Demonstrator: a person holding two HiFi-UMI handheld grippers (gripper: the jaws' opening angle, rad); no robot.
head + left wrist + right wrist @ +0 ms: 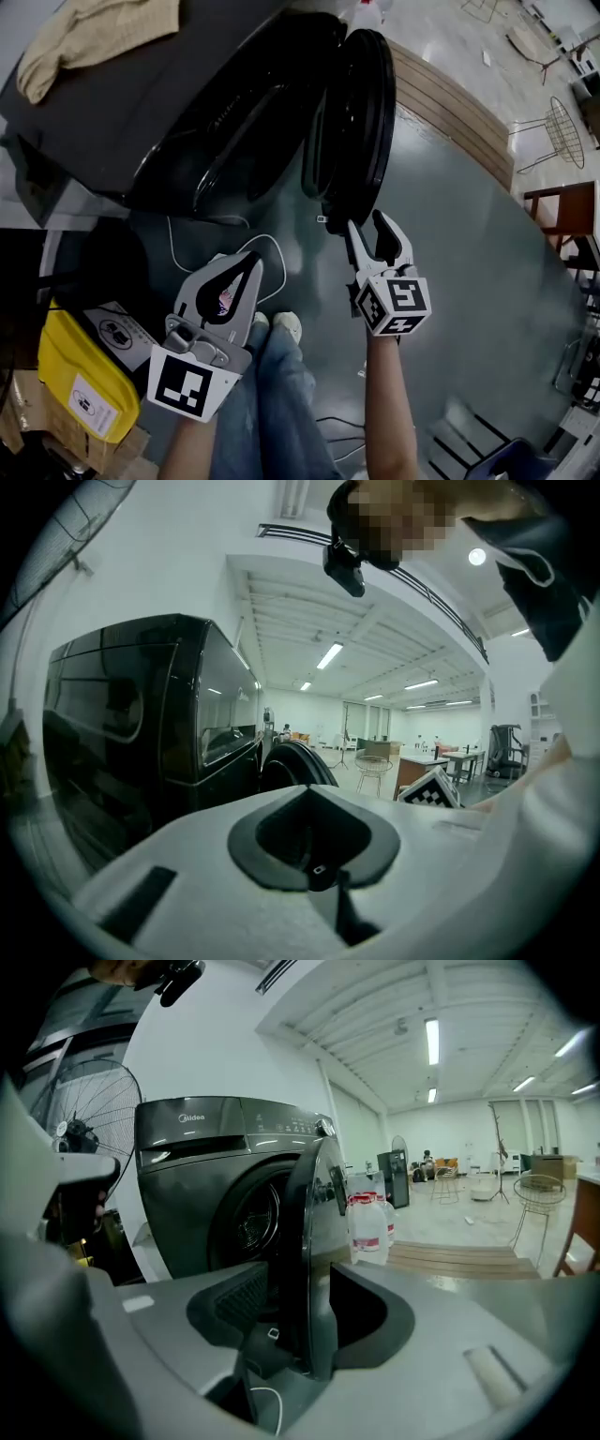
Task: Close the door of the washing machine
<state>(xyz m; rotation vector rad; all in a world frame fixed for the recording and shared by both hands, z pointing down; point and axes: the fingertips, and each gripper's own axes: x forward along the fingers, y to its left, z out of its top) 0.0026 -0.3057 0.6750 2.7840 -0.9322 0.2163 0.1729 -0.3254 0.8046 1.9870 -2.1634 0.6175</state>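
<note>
Glossy grey-green flooring (487,253) is being looked down upon in a wide, bright hall. Low over it, the right gripper (367,232) is being held with its jaws apart, straddling the near rim of the round black glass-fronted door (361,122). That rim is being presented edge-on between the pads. A gap is showing on the machine side, so nothing is being clamped. The bare forearm behind the gripper is being stretched forward, with the marker cube turned upward. The left gripper (249,262) is being held back near the person's knees, its jaws together on nothing and pointed toward the machine.

The door is standing wide open, swung out roughly square to the dark grey front-loading washing machine (187,94), and the drum mouth is being exposed. A crumpled beige cloth (94,33) is lying on the machine's top.

The door is being judged stiff and fairly heavy on its hinge, with smooth glass that is likely slippery. Its rigid outer rim, away from the hinge, is being judged the best place to take it. A steady push is probably being called for until the latch catches.
</note>
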